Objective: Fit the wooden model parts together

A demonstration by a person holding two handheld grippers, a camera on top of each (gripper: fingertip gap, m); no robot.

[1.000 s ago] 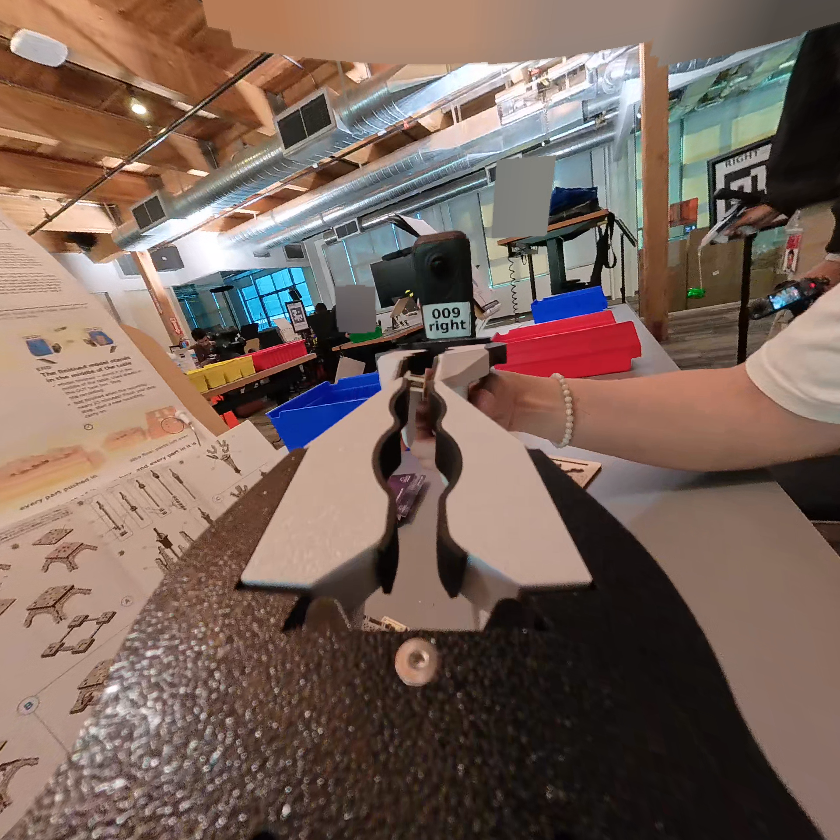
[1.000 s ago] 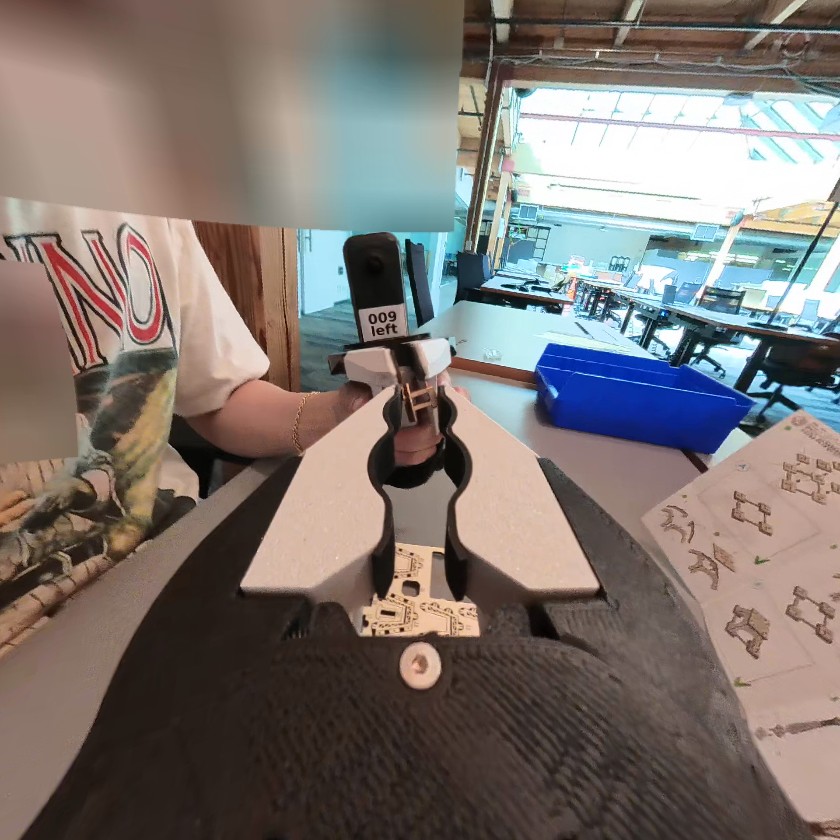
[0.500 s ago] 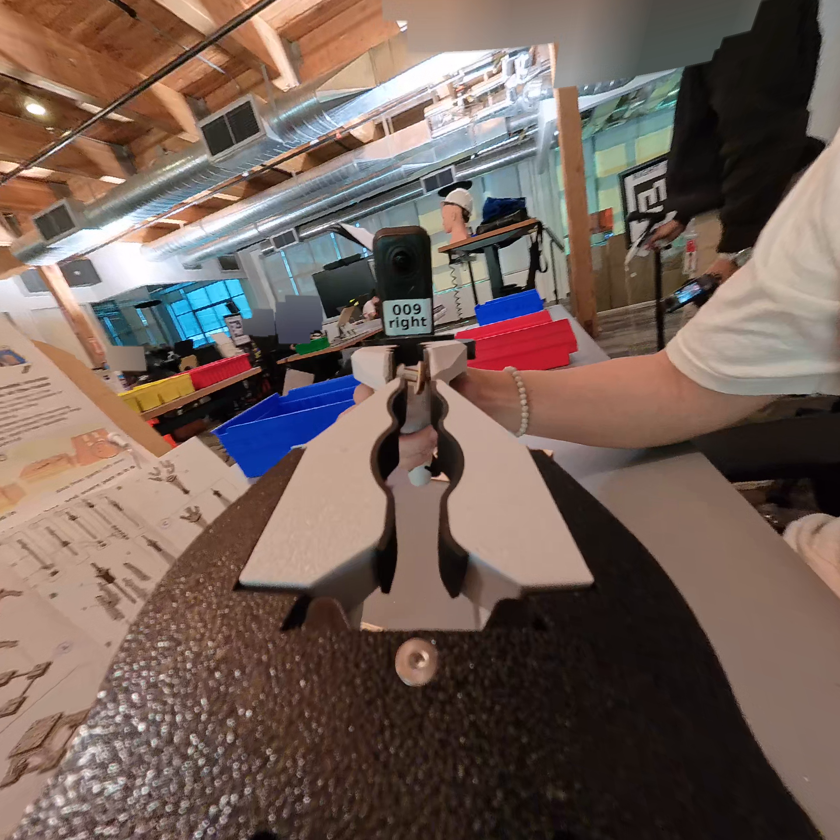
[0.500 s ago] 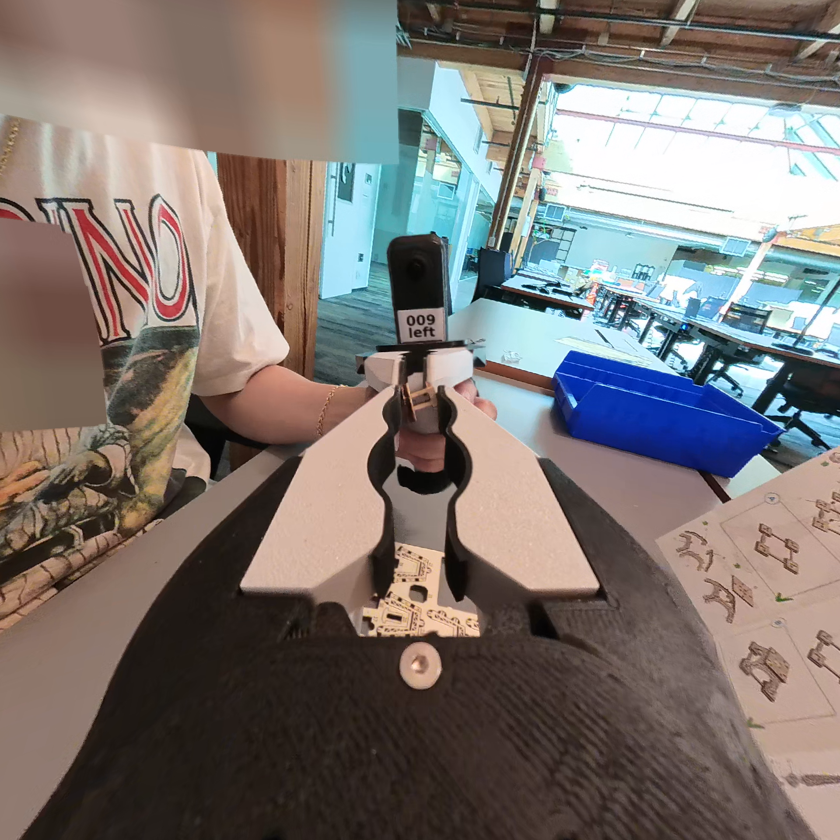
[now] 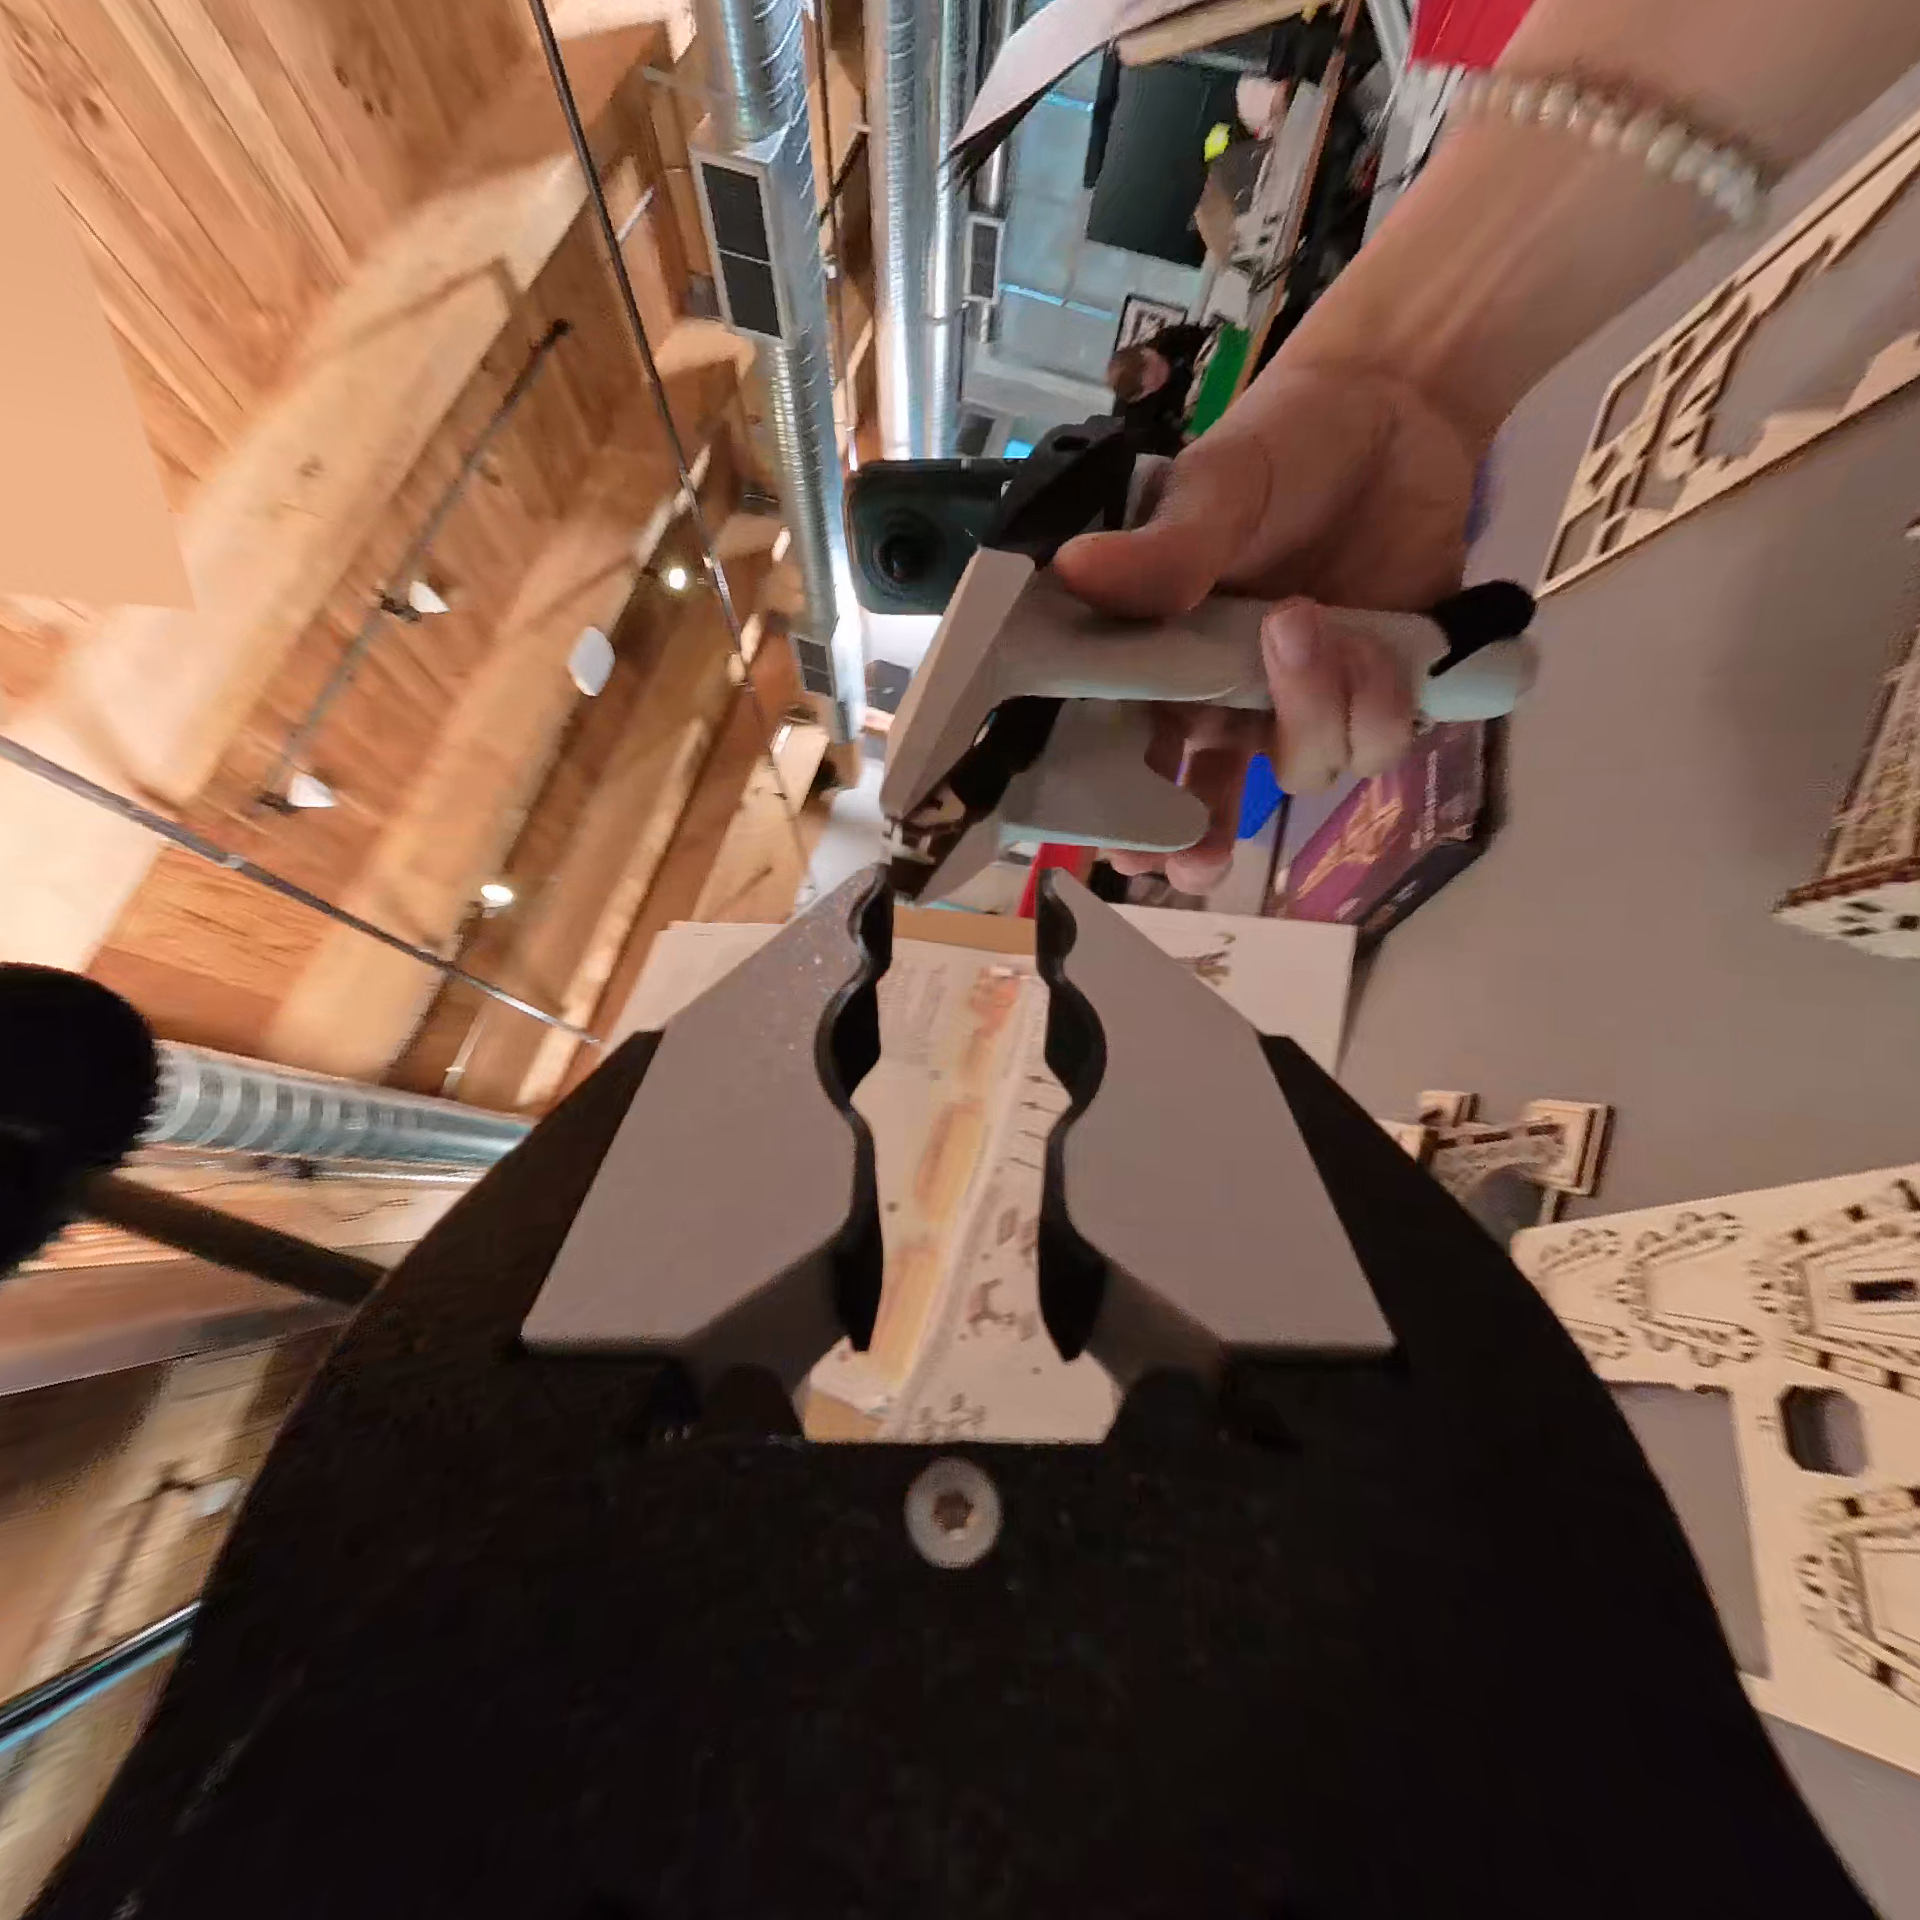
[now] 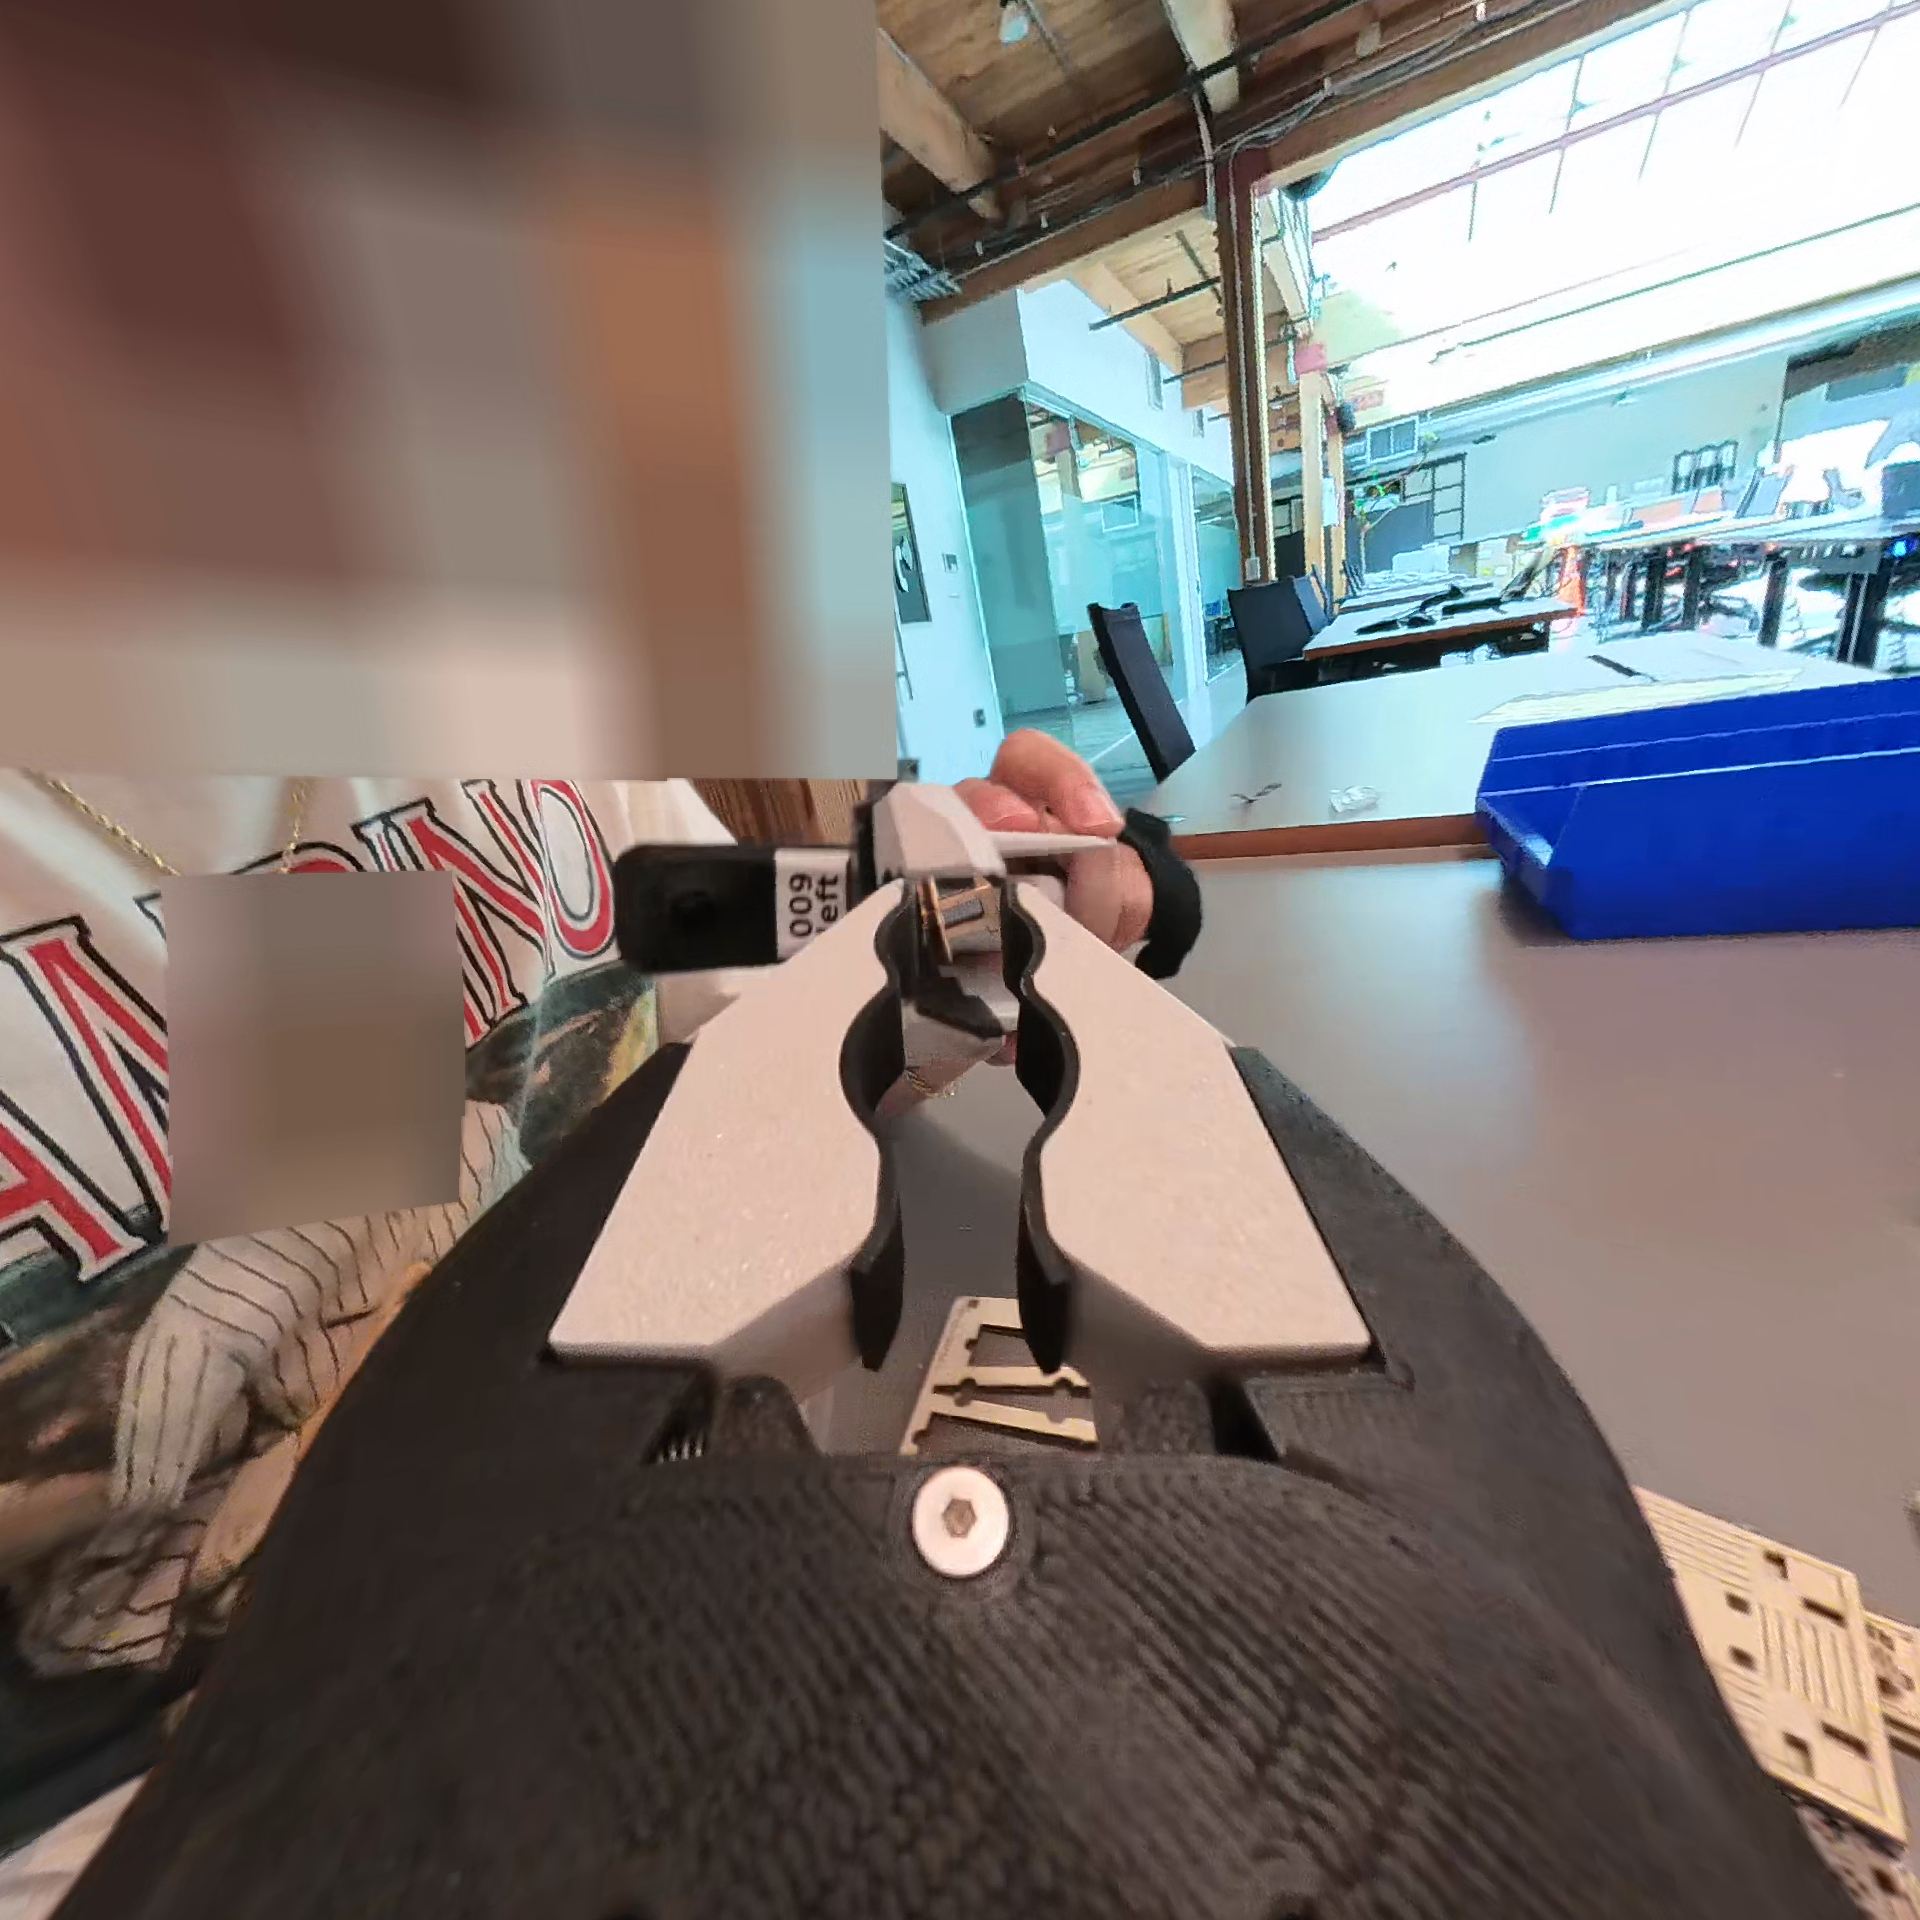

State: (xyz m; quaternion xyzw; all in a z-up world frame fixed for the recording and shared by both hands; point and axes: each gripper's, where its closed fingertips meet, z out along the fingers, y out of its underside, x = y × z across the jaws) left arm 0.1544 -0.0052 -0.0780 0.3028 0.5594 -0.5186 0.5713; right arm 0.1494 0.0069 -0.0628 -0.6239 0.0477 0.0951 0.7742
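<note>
My right gripper (image 6: 956, 904) is shut on a small wooden part (image 6: 951, 923) with a round disc, held up above the grey table (image 6: 1558, 1091). In the left wrist view the right gripper (image 5: 906, 864) shows in a hand, with the part (image 5: 914, 836) at its tips. My left gripper (image 5: 961, 902) is open and rolled onto its side. Its left fingertip (image 5: 873, 914) is right beside the part; I cannot tell whether they touch. The left gripper's camera body (image 6: 707, 914) lies sideways in the right wrist view.
Laser-cut wooden sheets (image 5: 1766, 1351) (image 5: 1714, 312), a small wooden sub-assembly (image 5: 1507, 1153), a partly built wooden model (image 5: 1860, 831) and a purple box (image 5: 1392, 831) lie on the table. An instruction sheet (image 5: 977, 1091) is ahead. A blue bin (image 6: 1704, 821) stands at the right. My two grippers' fingertips are within a few centimetres of each other.
My left gripper has opened and rolled about a quarter turn onto its side. My right gripper still holds the small wooden part and has swung to the right.
</note>
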